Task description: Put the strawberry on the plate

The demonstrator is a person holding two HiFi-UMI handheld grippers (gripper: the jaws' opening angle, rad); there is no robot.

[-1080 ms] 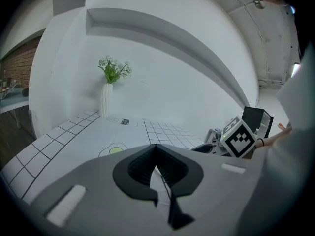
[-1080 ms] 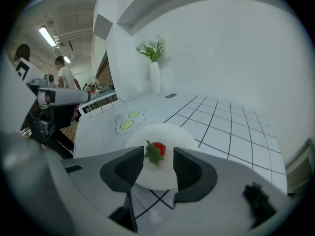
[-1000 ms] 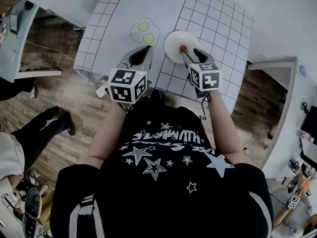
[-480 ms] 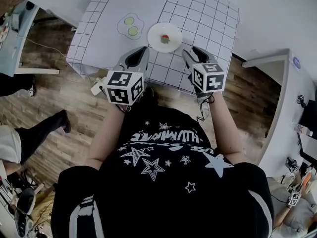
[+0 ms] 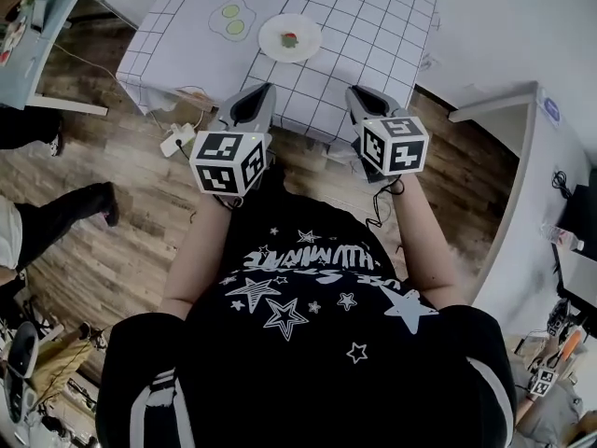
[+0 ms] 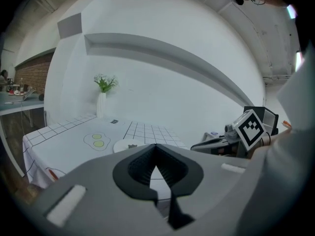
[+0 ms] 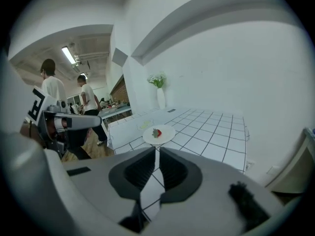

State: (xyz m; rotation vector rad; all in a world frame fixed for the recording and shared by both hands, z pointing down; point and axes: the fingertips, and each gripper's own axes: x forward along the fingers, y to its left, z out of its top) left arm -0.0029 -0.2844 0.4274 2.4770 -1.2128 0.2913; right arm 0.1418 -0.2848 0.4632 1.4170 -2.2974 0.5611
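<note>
The strawberry (image 5: 290, 38) lies on the white plate (image 5: 306, 47), a little left of the plate's middle, and it is the only thing in it. The plate stands on the grid-patterned counter (image 5: 373, 26), just beside a printed egg outline (image 5: 230, 20).

Both claws hang off the counter's near edge, over the wooden floor (image 5: 121, 203), well apart from the fruit. The left claw (image 5: 261, 90) has its tips pressed together with nothing gripped. The right claw (image 5: 357, 91) is closing, with a narrow slit showing between its jaws and only the counter visible through it. The plate sits ahead of the two claws, nearer the left one's line.

The right gripper view shows the strawberry's red flesh and green cap, a white vase of flowers (image 7: 160, 97) at the counter's far end, and two people (image 7: 51, 90) standing in the room beyond. The head view shows none of these. In the left gripper view the fruit is only a dark speck on the plate, and the right claw's marker cube (image 6: 252, 127) shows at the side.
</note>
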